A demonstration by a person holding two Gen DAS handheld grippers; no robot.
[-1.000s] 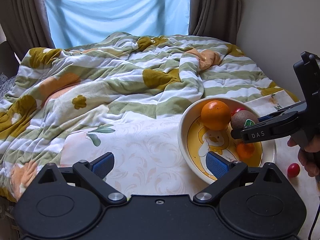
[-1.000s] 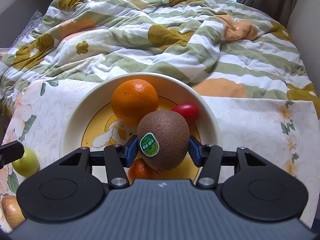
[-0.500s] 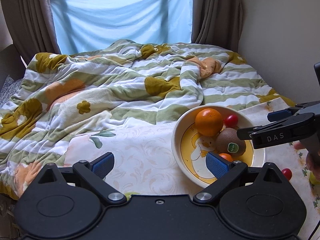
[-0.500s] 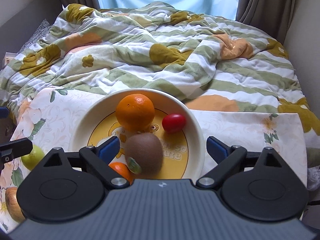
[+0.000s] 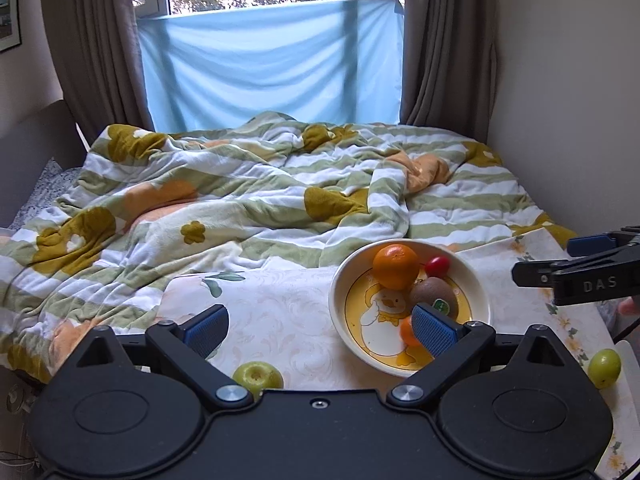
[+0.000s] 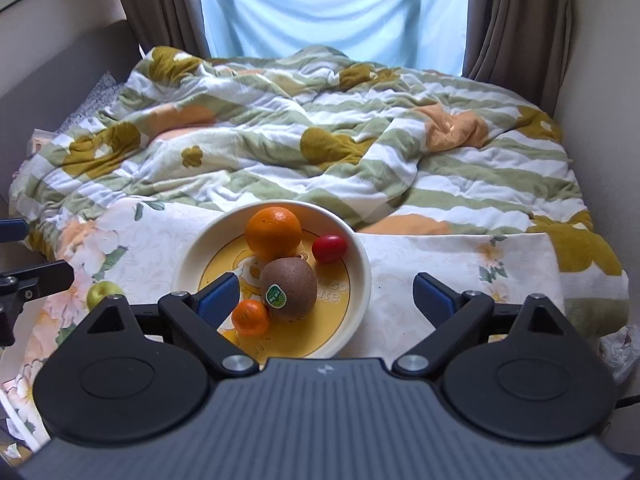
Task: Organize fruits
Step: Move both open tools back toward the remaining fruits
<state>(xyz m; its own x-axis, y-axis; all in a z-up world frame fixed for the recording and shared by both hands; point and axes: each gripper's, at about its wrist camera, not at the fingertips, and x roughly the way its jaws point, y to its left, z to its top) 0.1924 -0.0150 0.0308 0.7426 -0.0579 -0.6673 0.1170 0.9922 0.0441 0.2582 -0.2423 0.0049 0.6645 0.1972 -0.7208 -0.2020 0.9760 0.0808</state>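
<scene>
A cream bowl (image 6: pixel 362 264) with a yellow duck print stands on a floral cloth. It holds an orange (image 6: pixel 273 233), a brown kiwi (image 6: pixel 289 284) with a green sticker, a small mandarin (image 6: pixel 251 317) and a red cherry tomato (image 6: pixel 329 249). The bowl also shows in the left wrist view (image 5: pixel 338 300). My right gripper (image 6: pixel 325 300) is open and empty, raised above the bowl's near rim. My left gripper (image 5: pixel 320 326) is open and empty, left of the bowl. A green apple (image 5: pixel 257 376) lies just in front of it.
A small green fruit (image 5: pixel 604 367) lies at the cloth's right edge. The green apple also shows in the right wrist view (image 6: pixel 103 293). A rumpled striped quilt (image 5: pixel 248 196) covers the bed behind. Walls and curtains close in on the right and at the back.
My right gripper opened and let the kiwi go into the bowl, then pulled back and up. My left gripper also drew back and up, bringing the green apple into view.
</scene>
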